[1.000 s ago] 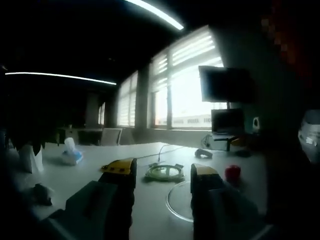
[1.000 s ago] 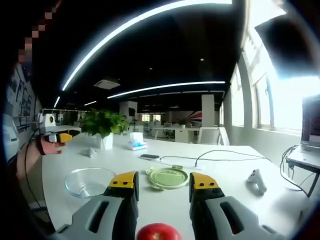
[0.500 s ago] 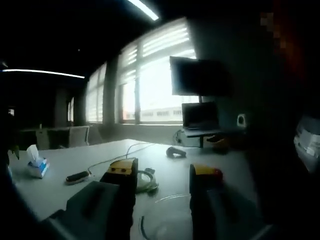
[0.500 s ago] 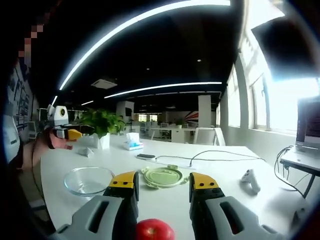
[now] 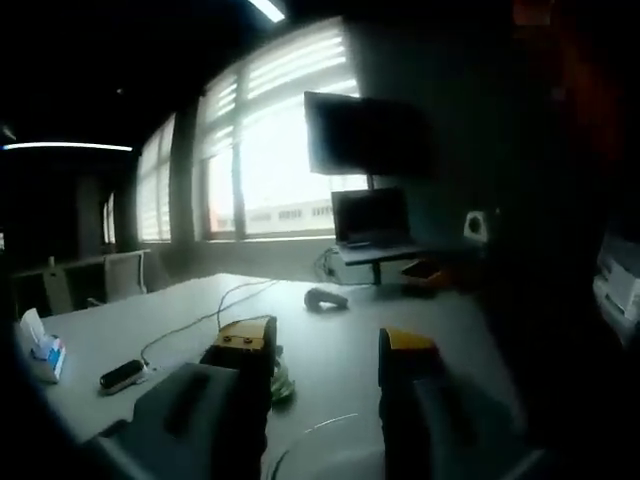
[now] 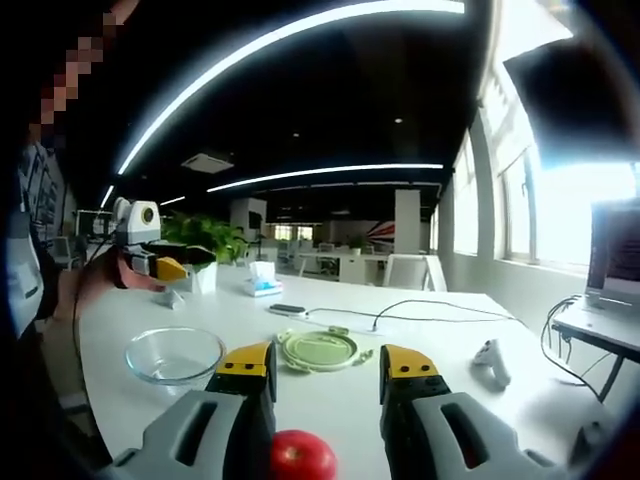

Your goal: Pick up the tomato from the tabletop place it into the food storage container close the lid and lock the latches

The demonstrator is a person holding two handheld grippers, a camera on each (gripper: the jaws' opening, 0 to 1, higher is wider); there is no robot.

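Right gripper (image 6: 326,362) sits low over the white table (image 6: 430,330), jaws spread wide with nothing between the pads. The tomato (image 6: 302,455) rests on the table just in front of that gap, closer to the left jaw than the right. Beyond the tomato lies the green lid (image 6: 319,350), flat on the table, and left of the lid stands the clear glass container (image 6: 175,354), open and empty. Farther back from the lid there's a dark phone (image 6: 289,310) with a cable running off to the right, and a tissue box (image 6: 263,284) behind that. A white controller (image 6: 489,360) lies well to the right of the lid.

The left gripper (image 6: 165,267) is up in the air, above and behind the container, gripped in a hand (image 6: 100,285).

In the left gripper view, that gripper (image 5: 325,345) also has its jaws apart and holds nothing. A curved edge of the glass container (image 5: 312,435) peeks out between them, and a sliver of the lid (image 5: 279,378) shows beside the left jaw. It's dim here.
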